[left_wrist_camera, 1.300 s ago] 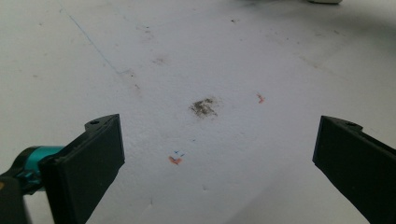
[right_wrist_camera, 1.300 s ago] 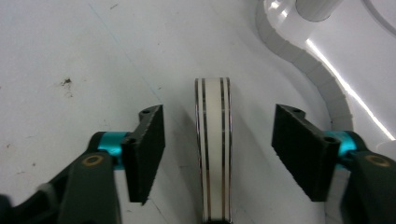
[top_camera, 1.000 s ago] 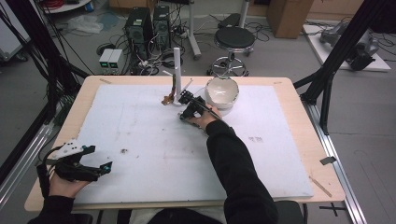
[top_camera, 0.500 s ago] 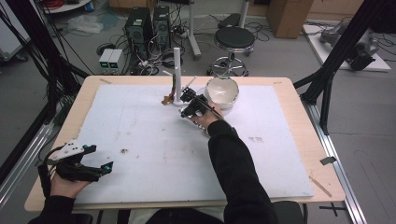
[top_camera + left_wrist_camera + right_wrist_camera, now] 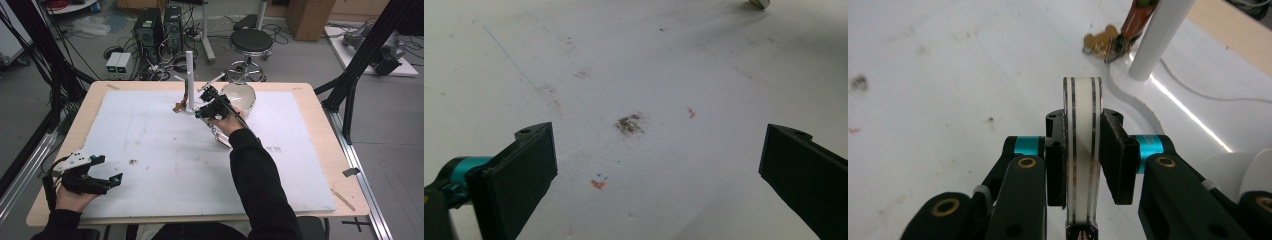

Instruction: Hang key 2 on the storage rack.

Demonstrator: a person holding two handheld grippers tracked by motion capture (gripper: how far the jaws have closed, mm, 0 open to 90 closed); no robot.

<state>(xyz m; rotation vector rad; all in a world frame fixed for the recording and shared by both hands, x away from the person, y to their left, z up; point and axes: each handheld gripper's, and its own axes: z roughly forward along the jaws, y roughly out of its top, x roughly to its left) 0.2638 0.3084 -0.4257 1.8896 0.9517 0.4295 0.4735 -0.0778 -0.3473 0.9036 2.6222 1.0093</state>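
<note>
Jaws of the right gripper [image 5: 209, 102] were closed on a white strap [image 5: 221, 137] in the high view, beside the white stand [image 5: 189, 75] at the far middle of the table [image 5: 310, 107]; the strap hung down from the grip towards the person, its long axis running along the forearm, though it was small there and its far end was hard to tell; a white bowl [image 5: 242, 96] sat just behind that gripper; the left gripper [image 5: 107, 170] was low at the near left corner, well apart, jaws spread wide with nothing between them.

Left gripper view: both black jaws stood far apart over the bare white mat [image 5: 649, 60]; a dark smudge [image 5: 629, 124] lay between them on the mat; they touched nothing.

Right gripper view: the right gripper [image 5: 1083, 160] pinched the strap edge-on, pads pressed on both flat faces; the strap [image 5: 1082, 150], white with two dark stripes, ran lengthwise up and away between the jaws, curving over at its top end towards the stand [image 5: 1160, 40]; a brown piece [image 5: 1138, 15] leaned at the stand's foot.
</note>
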